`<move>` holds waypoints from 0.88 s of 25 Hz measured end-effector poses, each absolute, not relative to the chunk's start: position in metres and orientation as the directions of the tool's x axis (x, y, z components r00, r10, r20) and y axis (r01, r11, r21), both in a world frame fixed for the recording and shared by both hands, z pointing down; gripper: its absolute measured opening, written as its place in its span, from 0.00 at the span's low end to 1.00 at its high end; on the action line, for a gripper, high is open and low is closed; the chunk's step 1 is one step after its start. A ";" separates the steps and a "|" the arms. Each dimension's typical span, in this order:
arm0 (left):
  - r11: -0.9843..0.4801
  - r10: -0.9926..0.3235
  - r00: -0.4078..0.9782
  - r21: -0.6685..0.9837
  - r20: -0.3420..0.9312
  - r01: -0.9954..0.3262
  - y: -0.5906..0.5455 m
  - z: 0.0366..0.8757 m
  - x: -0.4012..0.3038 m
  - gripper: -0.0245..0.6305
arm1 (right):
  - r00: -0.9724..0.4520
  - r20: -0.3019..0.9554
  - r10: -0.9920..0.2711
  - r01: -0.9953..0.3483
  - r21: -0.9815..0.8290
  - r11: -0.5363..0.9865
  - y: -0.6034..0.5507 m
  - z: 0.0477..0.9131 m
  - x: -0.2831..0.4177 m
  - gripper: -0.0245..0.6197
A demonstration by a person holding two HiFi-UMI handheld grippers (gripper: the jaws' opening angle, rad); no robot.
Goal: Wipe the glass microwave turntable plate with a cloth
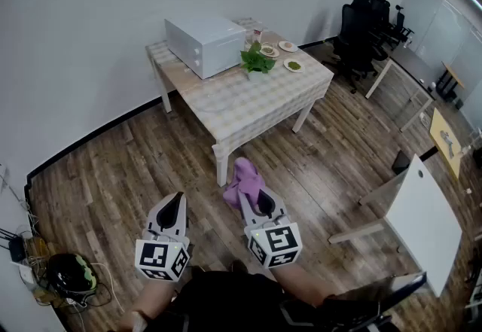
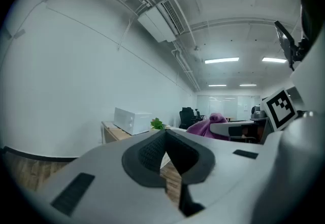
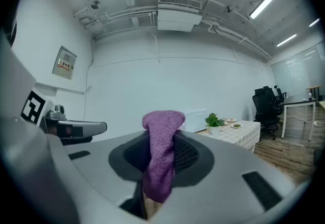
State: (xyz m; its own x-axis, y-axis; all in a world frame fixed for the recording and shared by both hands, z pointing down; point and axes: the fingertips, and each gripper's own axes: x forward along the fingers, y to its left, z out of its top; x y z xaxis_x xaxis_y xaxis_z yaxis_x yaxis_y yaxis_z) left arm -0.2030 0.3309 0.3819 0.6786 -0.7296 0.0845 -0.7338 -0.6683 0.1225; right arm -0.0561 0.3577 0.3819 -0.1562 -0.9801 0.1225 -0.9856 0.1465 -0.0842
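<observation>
The white microwave (image 1: pixel 203 44) stands with its door closed on the checked table (image 1: pixel 248 108) across the room; no glass turntable plate shows in any view. My right gripper (image 1: pixel 254 195) is shut on a purple knitted cloth (image 1: pixel 244 181), which bulges out above the jaws and hangs down between them (image 3: pixel 161 154). My left gripper (image 1: pixel 178 199) is beside it, shut with nothing in it, its pads meeting at the tip (image 2: pixel 165 136). Both grippers are held over the wooden floor, well short of the table. The microwave (image 2: pixel 133 119) and the cloth (image 2: pixel 207 126) also show in the left gripper view.
A potted green plant (image 1: pixel 257 61) and small dishes (image 1: pixel 293 65) sit on the table next to the microwave. Black office chairs (image 1: pixel 366 28) and desks stand at the far right, a white desk (image 1: pixel 423 211) at near right. A helmet (image 1: pixel 71 275) and cables lie on the floor at left.
</observation>
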 end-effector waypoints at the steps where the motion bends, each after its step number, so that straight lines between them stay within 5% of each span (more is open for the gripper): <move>1: -0.673 -0.726 0.683 0.121 0.083 -0.730 0.331 0.382 -0.202 0.05 | -0.154 0.124 -0.980 -0.986 -0.086 0.144 0.358 0.383 -0.056 0.18; 22: -0.701 -0.693 0.717 0.165 0.071 -0.694 0.316 0.386 -0.230 0.05 | -0.133 0.104 -0.986 -0.989 -0.077 0.125 0.345 0.373 -0.085 0.18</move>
